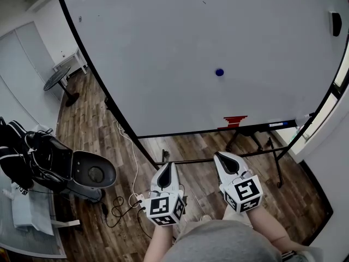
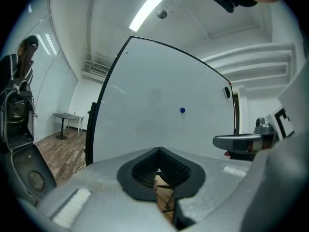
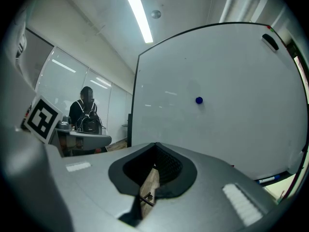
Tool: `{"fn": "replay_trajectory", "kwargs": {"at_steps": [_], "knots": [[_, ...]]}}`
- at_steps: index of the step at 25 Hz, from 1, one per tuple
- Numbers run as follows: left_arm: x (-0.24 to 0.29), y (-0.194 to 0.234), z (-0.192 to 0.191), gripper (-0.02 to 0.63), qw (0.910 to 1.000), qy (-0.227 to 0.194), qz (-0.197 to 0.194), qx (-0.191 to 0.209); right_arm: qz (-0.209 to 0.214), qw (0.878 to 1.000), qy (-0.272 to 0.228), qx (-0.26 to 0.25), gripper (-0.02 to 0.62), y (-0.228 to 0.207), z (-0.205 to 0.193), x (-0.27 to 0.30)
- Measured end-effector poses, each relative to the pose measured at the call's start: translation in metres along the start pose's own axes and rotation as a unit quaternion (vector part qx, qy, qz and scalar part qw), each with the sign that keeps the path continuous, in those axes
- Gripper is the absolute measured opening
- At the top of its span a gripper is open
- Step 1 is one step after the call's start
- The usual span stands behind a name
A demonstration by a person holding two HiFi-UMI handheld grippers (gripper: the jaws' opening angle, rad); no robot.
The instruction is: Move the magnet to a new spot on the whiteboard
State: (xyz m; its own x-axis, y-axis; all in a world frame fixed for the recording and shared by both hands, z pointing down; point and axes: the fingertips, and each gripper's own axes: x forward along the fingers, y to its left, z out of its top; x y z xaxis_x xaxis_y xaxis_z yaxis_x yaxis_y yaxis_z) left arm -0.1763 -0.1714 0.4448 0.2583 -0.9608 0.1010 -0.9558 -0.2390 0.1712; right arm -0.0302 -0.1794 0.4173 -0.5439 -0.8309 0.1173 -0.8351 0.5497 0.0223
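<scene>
The head view alone shows both claws from above, held low over the floor and well short of the whiteboard (image 1: 163, 48). The left claw (image 1: 166, 167) and the right claw (image 1: 222, 157) each carry a cube with black-and-white square patterns. The blue magnet (image 1: 219, 72) sits on the board's lower middle, well apart from both claws.

Each claw's own view shows its jaws closed tip to tip with nothing between them; only floor shows through the gap behind the tips. The right gripper view shows a person with a backpack (image 3: 87, 112) standing far back beside glass walls, whom the other views do not show. Both gripper views show a long ceiling light (image 2: 152, 6).

The board stands on a dark frame over brown wood-plank flooring (image 1: 87, 124). A black eraser (image 1: 335, 23) clings near its upper right corner, and a red object (image 1: 234, 121) lies on the bottom tray. A round table (image 1: 57, 79) stands at the far left, a black chair (image 1: 82, 171) is nearer, and cables (image 1: 122, 201) trail across the floor.
</scene>
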Motion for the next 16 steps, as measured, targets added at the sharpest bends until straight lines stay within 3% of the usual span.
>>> {"fn": "replay_trajectory", "kwargs": {"at_steps": [16], "knots": [[0.014, 0.001, -0.005, 0.005, 0.9999, 0.015, -0.004, -0.003, 0.004, 1.000, 0.007, -0.005, -0.001, -0.007, -0.004, 0.007]]}}
